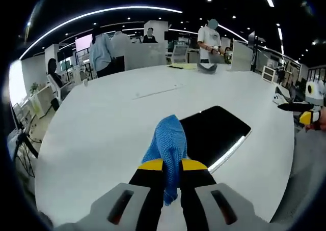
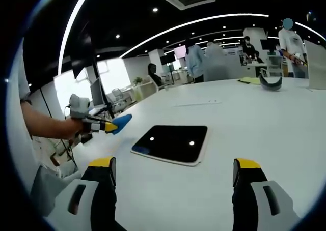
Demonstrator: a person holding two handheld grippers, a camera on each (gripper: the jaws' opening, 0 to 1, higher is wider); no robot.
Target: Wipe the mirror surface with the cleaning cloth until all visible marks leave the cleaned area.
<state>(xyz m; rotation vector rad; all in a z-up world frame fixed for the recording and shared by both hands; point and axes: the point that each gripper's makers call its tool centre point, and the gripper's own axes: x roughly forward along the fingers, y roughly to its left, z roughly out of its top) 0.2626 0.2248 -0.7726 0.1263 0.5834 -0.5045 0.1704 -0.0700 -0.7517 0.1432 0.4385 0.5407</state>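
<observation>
Left gripper [image 1: 172, 165] pinching the blue cloth [image 1: 168, 144] between yellow-tipped black jaws, pressed tight on the fabric, cloth bunched upward above the tips and a tail hanging down between them. Seen again from the right gripper view at the left side, held out on a bare forearm, blue cloth [image 2: 121, 123] poking from its tips, raised off the white table [image 2: 265, 134] and just left of the mirror.

Right gripper [image 2: 173, 172] spread wide, yellow-capped jaws far apart, nothing between them, hovering above bare tabletop just on the near side of the mirror. Glimpsed at the right edge of the left gripper view as a yellow-and-black tip [image 1: 305, 114].

Mirror [image 1: 216, 132] lying flat on the table, dark rectangle with rounded corners and a pale rim, reflecting ceiling lights as bright dots and a streak. In the left gripper view, just beyond and right of the cloth; whether cloth touches glass cannot be told. In the right gripper view, mirror [image 2: 173, 142] centred ahead, between the two jaws.

Farther back on the table: a dark curved object [image 2: 270, 83] beside yellow sheets [image 2: 250, 80]. Beyond, several people [image 1: 102, 50] standing among desks and partitions.
</observation>
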